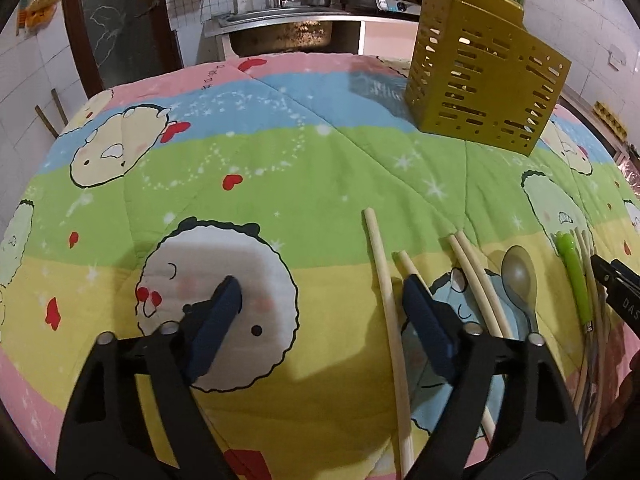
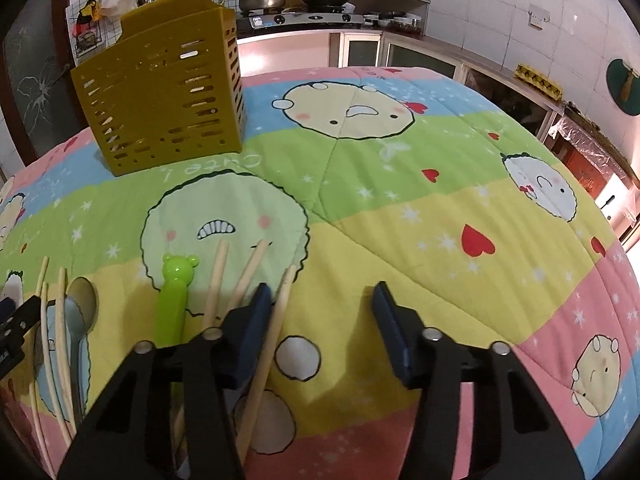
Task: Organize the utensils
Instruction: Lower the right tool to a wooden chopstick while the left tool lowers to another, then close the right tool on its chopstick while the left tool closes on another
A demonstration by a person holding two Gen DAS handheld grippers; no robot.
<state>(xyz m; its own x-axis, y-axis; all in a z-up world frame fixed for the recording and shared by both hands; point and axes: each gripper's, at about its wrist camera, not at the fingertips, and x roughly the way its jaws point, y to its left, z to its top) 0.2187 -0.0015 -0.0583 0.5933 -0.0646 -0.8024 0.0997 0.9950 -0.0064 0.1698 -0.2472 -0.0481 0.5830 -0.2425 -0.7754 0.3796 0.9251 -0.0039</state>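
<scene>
We had yet to pick anything up. Our left gripper (image 1: pixel 316 300) and right gripper (image 2: pixel 320 304) both hovered with fingers spread wide and empty above the striped cartoon-print quilt (image 2: pixel 400 208). The pale wooden chopsticks (image 1: pixel 386 292), dull metal spoon (image 1: pixel 519 274) and lime-green bear-topped utensil (image 2: pixel 175 300) lay loose between us; the slotted mustard-yellow plastic holder (image 1: pixel 480 88) stood upright well beyond them. We judged the next move called for closing on one chopstick and carrying it to the holder.
</scene>
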